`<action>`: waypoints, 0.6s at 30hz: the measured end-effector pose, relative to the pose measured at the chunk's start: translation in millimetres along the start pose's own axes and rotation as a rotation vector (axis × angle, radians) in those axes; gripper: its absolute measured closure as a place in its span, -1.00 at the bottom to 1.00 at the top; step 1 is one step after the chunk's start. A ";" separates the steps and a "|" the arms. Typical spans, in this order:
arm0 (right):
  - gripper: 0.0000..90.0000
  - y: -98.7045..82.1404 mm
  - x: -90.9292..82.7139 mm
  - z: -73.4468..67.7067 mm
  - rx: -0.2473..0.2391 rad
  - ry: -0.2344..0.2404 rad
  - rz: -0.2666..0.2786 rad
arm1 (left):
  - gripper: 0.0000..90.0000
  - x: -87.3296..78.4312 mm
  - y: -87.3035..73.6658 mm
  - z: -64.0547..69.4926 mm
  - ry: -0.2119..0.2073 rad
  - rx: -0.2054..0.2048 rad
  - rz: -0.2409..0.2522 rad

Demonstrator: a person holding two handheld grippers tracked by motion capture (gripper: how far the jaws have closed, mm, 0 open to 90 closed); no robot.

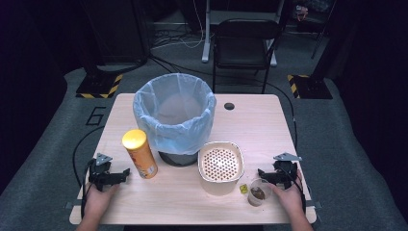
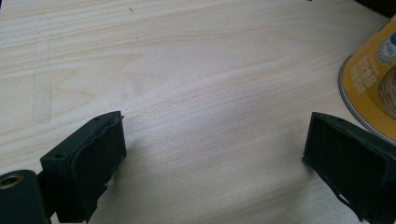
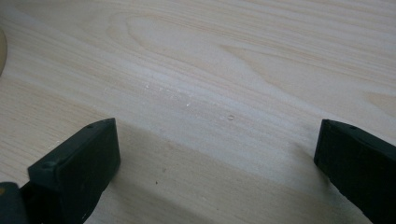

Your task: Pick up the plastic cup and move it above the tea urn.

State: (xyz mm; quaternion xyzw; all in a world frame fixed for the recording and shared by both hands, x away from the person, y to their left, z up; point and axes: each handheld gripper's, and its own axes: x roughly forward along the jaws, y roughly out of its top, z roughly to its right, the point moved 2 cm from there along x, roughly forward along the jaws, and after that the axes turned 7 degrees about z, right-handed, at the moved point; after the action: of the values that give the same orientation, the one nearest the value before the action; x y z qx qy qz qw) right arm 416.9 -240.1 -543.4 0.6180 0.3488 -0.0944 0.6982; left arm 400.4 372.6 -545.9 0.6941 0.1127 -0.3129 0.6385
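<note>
While both hand-held grippers (image 1: pixel 126 172) (image 1: pixel 260 172) rest open on the table (image 1: pixel 269 130), a lined bin (image 1: pixel 174 115) stands between the yellow can (image 1: pixel 140 153) and cup (image 1: pixel 258 192).

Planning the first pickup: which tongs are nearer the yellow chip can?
Left. The left tongs sit open just beside the yellow chip can, at its base. The right tongs rest across the table, beyond the strainer bowl.

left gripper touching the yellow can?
Apart. In the left gripper view, bare table lies between the open left gripper and the yellow can; the high view shows a gap too.
</note>
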 end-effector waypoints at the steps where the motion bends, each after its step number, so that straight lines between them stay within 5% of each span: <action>1: -1.00 0.0 0.1 -0.1 0.001 0.000 0.000 | -0.88 0.1 0.1 0.0 0.001 0.000 0.000; 18: -1.00 0.2 0.2 -0.1 -0.004 0.000 -0.002 | -0.88 -1.3 -0.7 1.1 0.001 -0.002 -0.004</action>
State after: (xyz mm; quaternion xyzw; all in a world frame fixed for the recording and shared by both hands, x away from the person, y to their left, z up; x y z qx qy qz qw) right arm 417.1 -239.9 -543.4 0.6163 0.3498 -0.0945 0.6992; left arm 398.7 371.9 -545.7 0.6932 0.1148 -0.3138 0.6386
